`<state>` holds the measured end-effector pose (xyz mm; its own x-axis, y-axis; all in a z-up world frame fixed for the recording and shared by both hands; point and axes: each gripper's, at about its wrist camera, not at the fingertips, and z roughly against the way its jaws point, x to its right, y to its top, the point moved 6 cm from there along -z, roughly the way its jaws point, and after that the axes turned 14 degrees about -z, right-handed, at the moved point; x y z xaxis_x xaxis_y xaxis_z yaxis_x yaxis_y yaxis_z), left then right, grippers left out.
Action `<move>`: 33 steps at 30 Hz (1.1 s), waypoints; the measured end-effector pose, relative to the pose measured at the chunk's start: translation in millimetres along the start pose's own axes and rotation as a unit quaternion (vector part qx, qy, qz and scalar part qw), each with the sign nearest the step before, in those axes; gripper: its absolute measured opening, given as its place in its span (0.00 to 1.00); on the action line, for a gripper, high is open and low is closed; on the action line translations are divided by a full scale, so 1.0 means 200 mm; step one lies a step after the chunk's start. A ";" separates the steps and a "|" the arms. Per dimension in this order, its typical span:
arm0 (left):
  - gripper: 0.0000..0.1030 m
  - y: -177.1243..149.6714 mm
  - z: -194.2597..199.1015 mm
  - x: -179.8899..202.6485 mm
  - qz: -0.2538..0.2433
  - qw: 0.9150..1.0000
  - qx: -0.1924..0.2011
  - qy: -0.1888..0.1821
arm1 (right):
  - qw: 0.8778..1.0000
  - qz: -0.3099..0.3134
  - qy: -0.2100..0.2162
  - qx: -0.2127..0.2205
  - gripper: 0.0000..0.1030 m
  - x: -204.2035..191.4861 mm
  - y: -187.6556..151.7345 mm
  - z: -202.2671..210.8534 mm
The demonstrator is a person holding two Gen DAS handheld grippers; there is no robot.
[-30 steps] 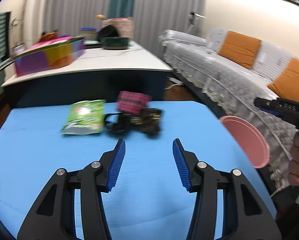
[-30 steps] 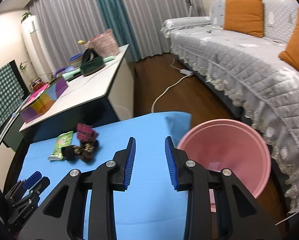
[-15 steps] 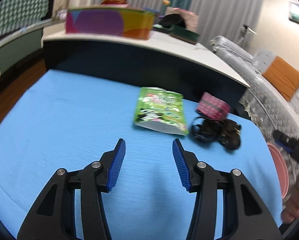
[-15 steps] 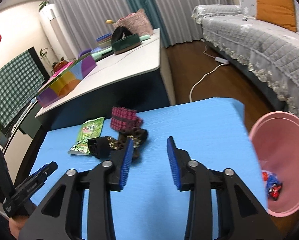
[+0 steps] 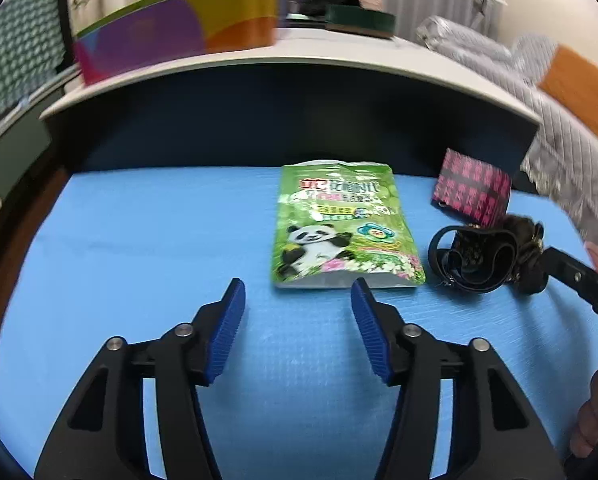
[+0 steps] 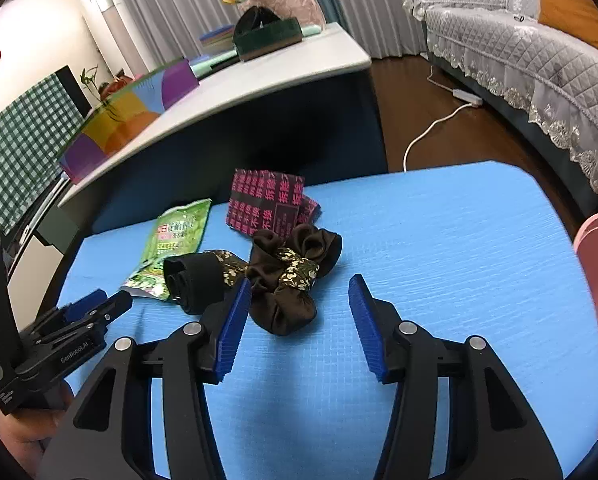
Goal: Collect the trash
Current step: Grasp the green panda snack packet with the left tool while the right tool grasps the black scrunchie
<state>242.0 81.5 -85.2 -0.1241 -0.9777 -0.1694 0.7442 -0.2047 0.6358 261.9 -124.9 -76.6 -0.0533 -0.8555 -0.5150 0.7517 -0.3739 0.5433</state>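
Each camera rides its own claw, looking forward and downward along the fingers, close above the blue mat (image 5: 139, 240). The left view faces the white desk (image 5: 299, 56) squarely; the right view angles toward the sofa (image 6: 519, 60). Both share the green snack bag (image 5: 339, 224) (and the dark scrunchie (image 6: 291, 276)).
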 end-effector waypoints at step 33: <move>0.08 0.11 0.07 0.09 -0.026 0.999 0.041 -0.024 | 0.999 0.036 0.007 0.004 0.24 -0.07 0.02 0.04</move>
<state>246.3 58.8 -63.5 -0.1928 -0.9666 -0.1689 0.6799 -0.2557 0.6873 260.3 -116.5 -61.5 0.0098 -0.8751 -0.4839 0.7473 -0.3151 0.5850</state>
